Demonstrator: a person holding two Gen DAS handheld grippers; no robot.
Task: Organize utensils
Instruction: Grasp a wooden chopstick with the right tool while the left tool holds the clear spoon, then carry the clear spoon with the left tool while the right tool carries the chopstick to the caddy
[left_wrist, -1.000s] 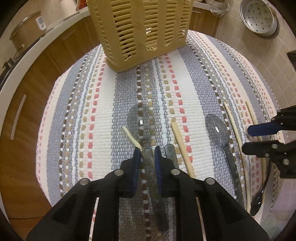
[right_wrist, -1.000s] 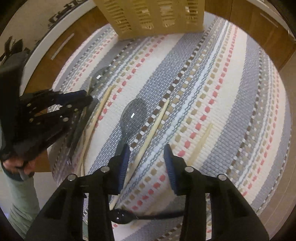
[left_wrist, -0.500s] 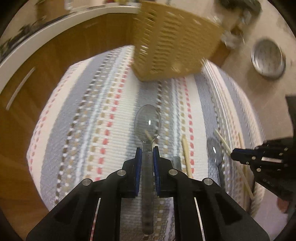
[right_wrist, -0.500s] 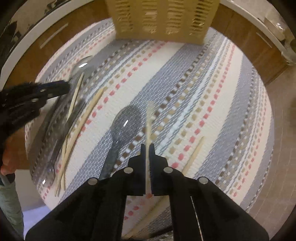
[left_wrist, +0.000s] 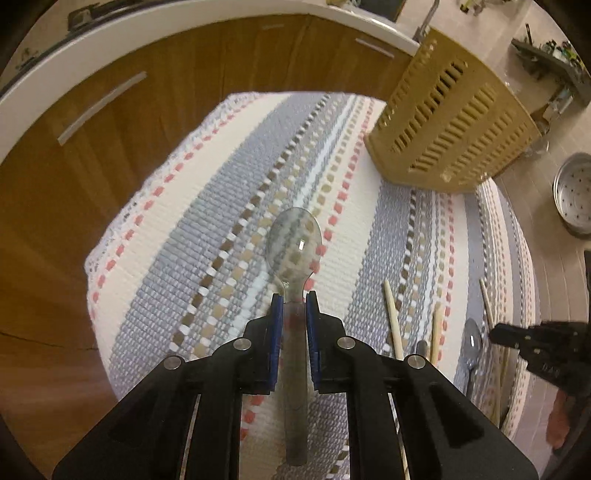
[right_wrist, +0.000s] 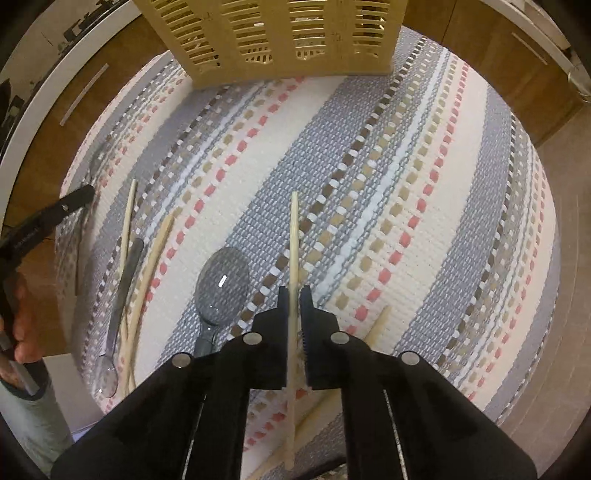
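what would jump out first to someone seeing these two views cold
Each gripper is gripping one utensil above the striped woven mat: the left gripper holds a clear plastic spoon by its neck, and the right gripper holds a single pale chopstick. Next comes the tan slotted utensil basket standing at the mat's far edge. More spoons and chopsticks lie loose on the mat.
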